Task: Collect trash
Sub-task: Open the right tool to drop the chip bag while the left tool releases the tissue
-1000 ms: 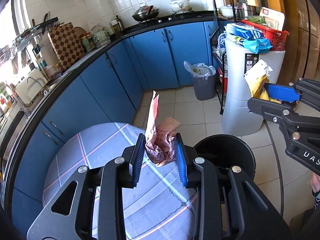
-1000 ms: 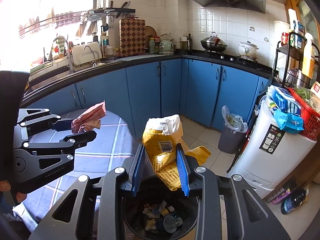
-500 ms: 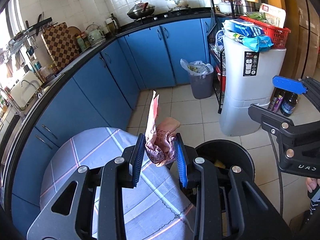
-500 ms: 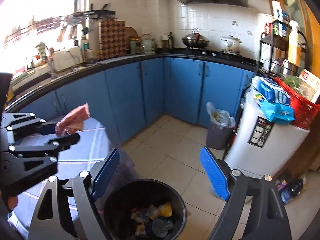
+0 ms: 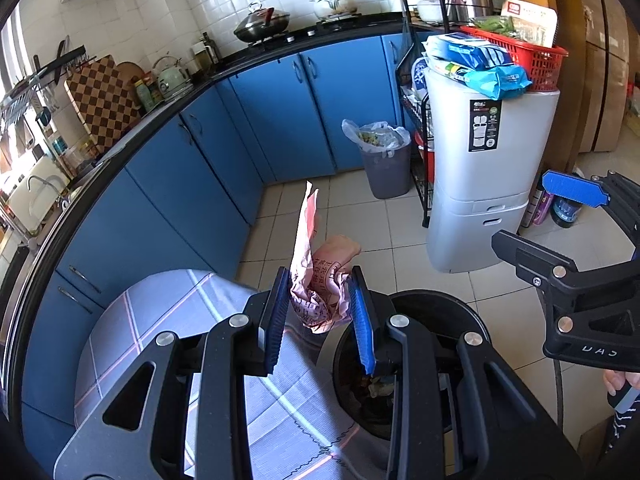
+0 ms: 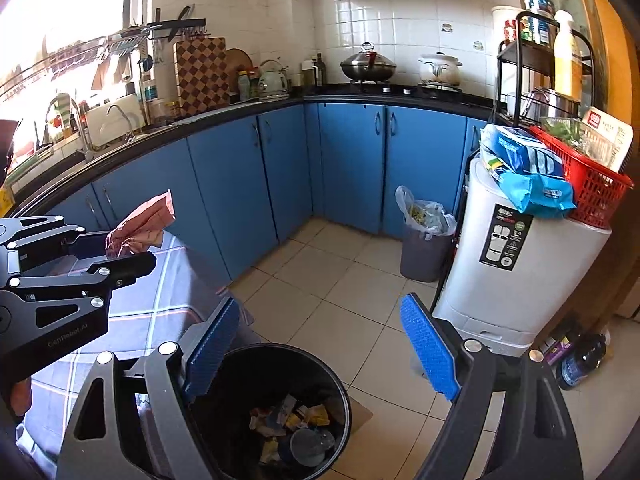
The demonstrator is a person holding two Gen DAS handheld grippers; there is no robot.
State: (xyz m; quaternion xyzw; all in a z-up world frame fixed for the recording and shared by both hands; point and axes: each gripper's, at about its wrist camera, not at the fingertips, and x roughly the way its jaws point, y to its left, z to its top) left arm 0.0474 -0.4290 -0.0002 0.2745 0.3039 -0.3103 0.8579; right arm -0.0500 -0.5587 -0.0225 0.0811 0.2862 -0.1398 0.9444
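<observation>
My left gripper (image 5: 320,312) is shut on a crumpled pink paper wrapper (image 5: 320,280), held in the air above the table's edge, just left of the black trash bin (image 5: 476,324). The wrapper also shows in the right wrist view (image 6: 140,228), in the left gripper (image 6: 132,254). My right gripper (image 6: 320,344) is open and empty above the bin (image 6: 340,400), which holds several pieces of trash, among them a yellow bag (image 6: 304,416). The right gripper also shows in the left wrist view (image 5: 552,216), to the right of the bin.
A round table with a checked cloth (image 5: 160,320) stands left of the bin. Blue cabinets (image 6: 240,184) curve behind. A grey bin with a plastic liner (image 6: 424,240) and a white appliance (image 6: 516,264) with a red basket (image 6: 580,180) stand on the right. Bottles (image 6: 580,360) stand on the floor.
My right gripper opened and dropped the yellow bag into the black bin, then stayed open. My left gripper, still holding the pink wrapper, moved closer to the bin.
</observation>
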